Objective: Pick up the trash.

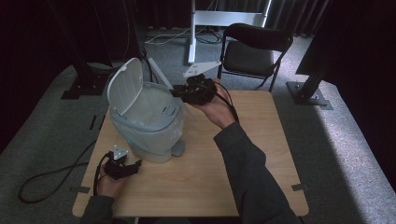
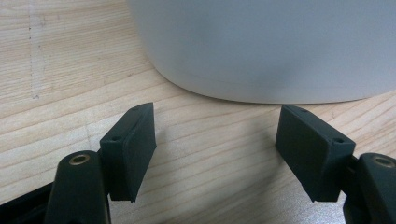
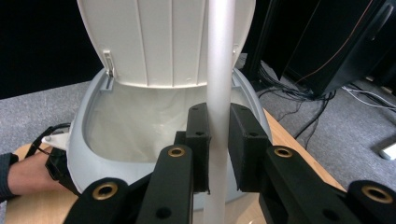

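Tube [image 3: 219,70], light, stiff, slippery, is clamped mid-length by right gripper [image 3: 218,140] at frame centre above bin [image 3: 81,135]; left gripper [image 2: 217,140] fingers apart.

Bin [image 1: 149,126] on the counter [image 1: 261,154] at its left, lid [image 1: 125,85] raised behind, rod [image 3: 218,70] above the bin's opening, chair [image 1: 254,49] behind the counter.

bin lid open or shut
Open. The lid stands tipped up at the back of the bin, and the right gripper view shows its ribbed underside above the uncovered, bag-lined inside.
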`<action>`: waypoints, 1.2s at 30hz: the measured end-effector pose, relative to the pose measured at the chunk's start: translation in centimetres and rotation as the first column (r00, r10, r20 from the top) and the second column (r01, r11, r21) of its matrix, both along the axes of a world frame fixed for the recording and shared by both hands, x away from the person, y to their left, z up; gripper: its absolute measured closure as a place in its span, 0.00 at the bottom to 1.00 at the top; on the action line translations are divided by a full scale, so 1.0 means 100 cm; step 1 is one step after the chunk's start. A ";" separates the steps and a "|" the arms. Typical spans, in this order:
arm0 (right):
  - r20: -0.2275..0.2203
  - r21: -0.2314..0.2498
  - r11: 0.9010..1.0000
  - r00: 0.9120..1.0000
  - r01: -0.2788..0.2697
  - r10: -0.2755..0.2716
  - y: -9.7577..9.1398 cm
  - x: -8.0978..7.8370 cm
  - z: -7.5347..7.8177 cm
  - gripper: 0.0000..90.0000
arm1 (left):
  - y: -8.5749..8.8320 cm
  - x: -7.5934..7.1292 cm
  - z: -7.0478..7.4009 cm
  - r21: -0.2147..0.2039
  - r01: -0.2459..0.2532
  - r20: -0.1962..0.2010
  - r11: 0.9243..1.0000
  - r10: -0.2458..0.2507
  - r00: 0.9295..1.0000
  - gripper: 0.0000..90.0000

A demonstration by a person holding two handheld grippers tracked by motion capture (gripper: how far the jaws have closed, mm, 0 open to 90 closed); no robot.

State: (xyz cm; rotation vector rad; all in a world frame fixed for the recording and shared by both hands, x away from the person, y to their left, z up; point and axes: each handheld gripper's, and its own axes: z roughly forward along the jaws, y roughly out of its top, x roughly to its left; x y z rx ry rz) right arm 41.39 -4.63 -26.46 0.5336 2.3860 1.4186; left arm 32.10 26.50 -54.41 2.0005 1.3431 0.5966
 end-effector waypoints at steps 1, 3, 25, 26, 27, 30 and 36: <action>-0.006 0.006 1.000 1.000 0.001 -0.001 0.001 0.000 0.001 0.88 | 0.000 0.000 0.000 0.000 0.000 0.000 1.000 0.000 1.000 0.32; -0.004 0.004 1.000 1.000 -0.001 0.001 0.003 0.001 0.002 0.88 | 0.000 0.000 0.000 0.000 0.000 0.000 1.000 0.000 1.000 0.32; -0.007 -0.012 1.000 1.000 -0.016 0.016 0.030 0.005 0.009 0.88 | 0.000 0.000 0.000 0.000 0.000 0.000 1.000 0.000 1.000 0.32; -0.007 -0.012 1.000 1.000 -0.016 0.016 0.030 0.005 0.009 0.88 | 0.000 0.000 0.000 0.000 0.000 0.000 1.000 0.000 1.000 0.32; -0.007 -0.010 1.000 1.000 -0.018 0.018 0.031 0.005 0.010 0.88 | 0.000 0.000 0.000 0.000 0.000 0.000 1.000 0.000 1.000 0.32; -0.007 -0.009 1.000 1.000 -0.020 0.020 0.033 0.006 0.013 0.88 | 0.000 0.000 0.000 0.000 0.000 0.000 1.000 0.000 1.000 0.32; -0.012 0.004 1.000 1.000 -0.020 0.020 0.038 0.008 0.016 0.88 | 0.000 0.000 0.000 0.000 0.001 -0.001 1.000 -0.001 1.000 0.32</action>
